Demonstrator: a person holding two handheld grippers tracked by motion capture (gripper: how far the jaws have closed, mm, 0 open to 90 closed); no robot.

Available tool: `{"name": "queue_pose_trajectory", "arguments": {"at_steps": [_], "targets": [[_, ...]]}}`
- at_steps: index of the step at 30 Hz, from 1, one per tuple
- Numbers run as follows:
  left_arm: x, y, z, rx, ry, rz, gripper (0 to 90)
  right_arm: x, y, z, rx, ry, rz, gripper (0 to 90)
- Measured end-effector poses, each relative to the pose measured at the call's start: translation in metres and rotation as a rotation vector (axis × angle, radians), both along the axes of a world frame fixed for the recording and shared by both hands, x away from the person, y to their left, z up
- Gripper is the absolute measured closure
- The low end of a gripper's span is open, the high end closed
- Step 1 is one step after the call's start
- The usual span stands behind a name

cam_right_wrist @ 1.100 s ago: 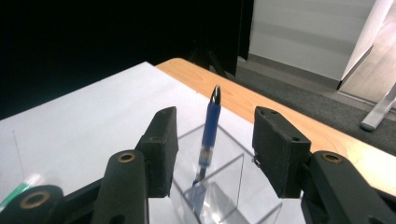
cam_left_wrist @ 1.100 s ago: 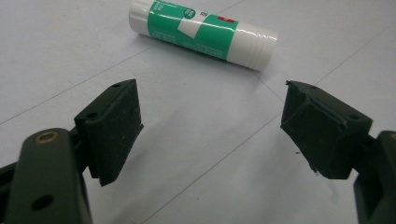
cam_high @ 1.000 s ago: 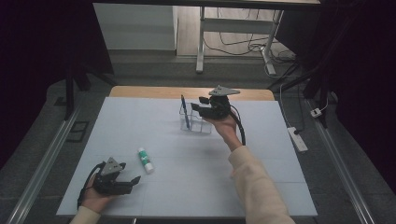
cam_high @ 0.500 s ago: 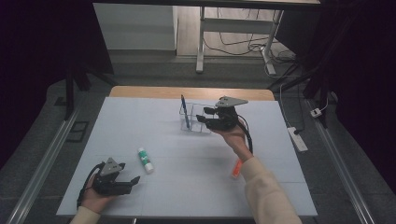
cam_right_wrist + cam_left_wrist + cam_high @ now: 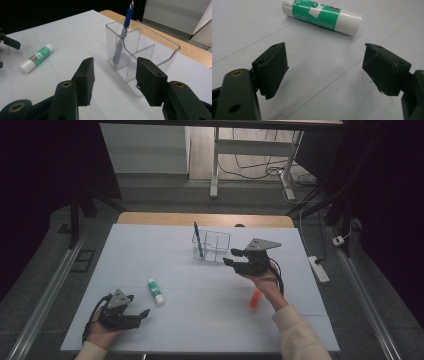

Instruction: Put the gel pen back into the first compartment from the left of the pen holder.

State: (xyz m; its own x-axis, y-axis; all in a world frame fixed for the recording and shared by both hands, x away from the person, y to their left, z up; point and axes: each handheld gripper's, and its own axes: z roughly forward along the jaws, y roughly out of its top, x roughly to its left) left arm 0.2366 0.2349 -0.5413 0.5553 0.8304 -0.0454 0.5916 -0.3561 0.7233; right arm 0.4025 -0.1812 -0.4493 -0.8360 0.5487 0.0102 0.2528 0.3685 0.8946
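A: Any label txt on the glue stick (image 5: 322, 15)?

B: Green/white wrap w/ a small red patch, print's too blurry to read. No brand legible. Cap end is plain white.

A: Where's it lying?

B: Flat on the white tabletop (image 5: 200, 320), front-left area, just ahead of the left tool (image 5: 134, 306). In the high view (image 5: 155, 291) the long axis is running near-far, tilted a bit left at the far end. In the left gripper view it's lying crosswise above the jaws, not touching them.

A: Left tool state?

B: Jaws spread wide, nothing between them, sitting low over the tabletop. Hand (image 5: 102, 332) is gripping it from behind.

A: Right tool (image 5: 233, 257)?

B: Also spread, empty. It's hovering just right of the clear organizer (image 5: 215, 244), jaws pointing left toward it. In the right gripper view (image 5: 113, 82) the organizer (image 5: 147, 53) is showing just past the jaws, not touching.

A: Anything in the organizer?

B: Blue pen (image 5: 197, 239) standing near upright in the left compartment, leaning slightly, clip end up. No readable writing on it (image 5: 125, 27).

A: Other stuff?

B: Orange marker (image 5: 255, 299) lying on the tabletop beside the right wrist, long axis near-far, slight tilt. No txt visible.
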Motion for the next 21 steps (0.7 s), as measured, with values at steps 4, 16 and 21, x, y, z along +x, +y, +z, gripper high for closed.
{"name": "queue_pose_trajectory", "arguments": {"at_steps": [4, 16, 21], "targets": [[0.000, 0.000, 0.000, 0.001, 0.000, -0.002, 20.0, -0.006, -0.009, -0.004, -0.018, 0.000, 0.002, 48.1], [-0.001, -0.001, 0.000, 0.005, 0.002, -0.003, 20.1, -0.022, -0.027, -0.012, -0.060, 0.005, 0.001, 47.3], [-0.001, -0.001, 0.000, 0.006, 0.002, -0.003, 20.1, -0.027, -0.032, -0.016, -0.100, 0.020, 0.003, 46.7]]}}
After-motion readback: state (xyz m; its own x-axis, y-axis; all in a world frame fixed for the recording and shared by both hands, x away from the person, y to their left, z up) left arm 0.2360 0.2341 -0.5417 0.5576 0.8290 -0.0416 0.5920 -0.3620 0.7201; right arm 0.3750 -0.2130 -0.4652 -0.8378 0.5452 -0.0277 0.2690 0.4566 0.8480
